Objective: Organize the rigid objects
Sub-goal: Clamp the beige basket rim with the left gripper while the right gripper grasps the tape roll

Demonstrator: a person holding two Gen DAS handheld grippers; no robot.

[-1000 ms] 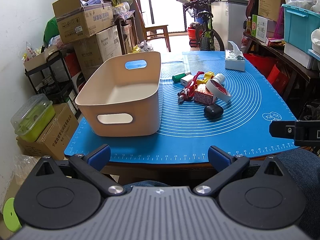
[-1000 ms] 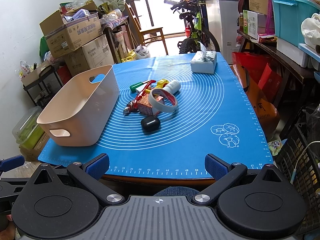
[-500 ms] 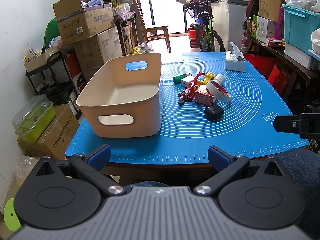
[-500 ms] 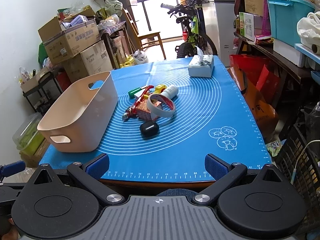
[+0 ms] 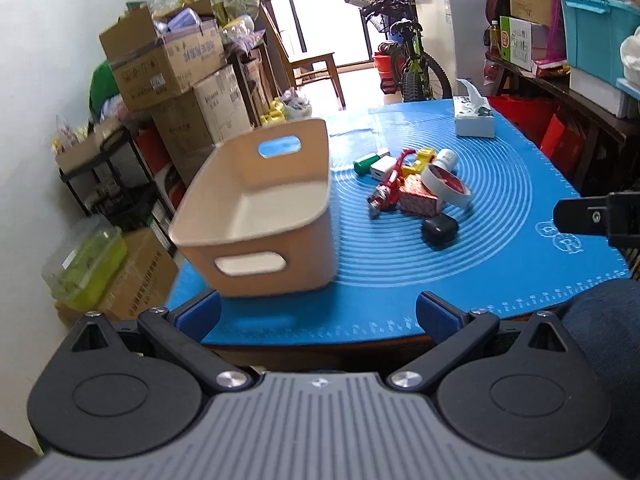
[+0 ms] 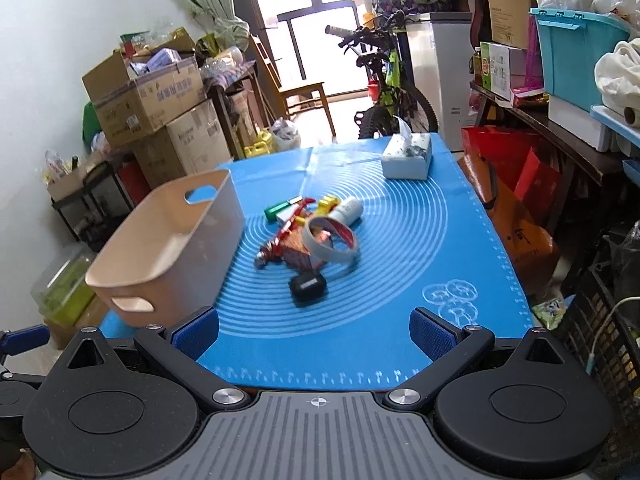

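An empty beige bin [image 5: 256, 216] [image 6: 168, 256] stands on the left of the blue mat [image 5: 500, 200] [image 6: 420, 248]. To its right lies a cluster: a black case [image 5: 439, 230] [image 6: 308, 286], a tape roll [image 5: 446, 180] [image 6: 330, 240], a red patterned box [image 5: 418, 200], red pliers [image 5: 386, 188], a green cylinder [image 5: 366, 164] [image 6: 277, 210], a white tube [image 6: 349, 210] and a yellow toy [image 5: 420, 160]. My left gripper [image 5: 318, 312] hangs open at the mat's near edge, in front of the bin. My right gripper [image 6: 314, 330] is open over the near edge, short of the black case.
A tissue box [image 5: 474, 120] [image 6: 407, 156] sits at the mat's far right. Cardboard boxes [image 5: 168, 64] and a shelf line the left wall. A bicycle [image 6: 384, 92] stands beyond the table; a teal crate [image 6: 576, 44] and bags crowd the right side.
Both grippers have risen and moved forward toward the table; the views tilt and blur. The bin and cluster have not moved, and both grippers stay open.
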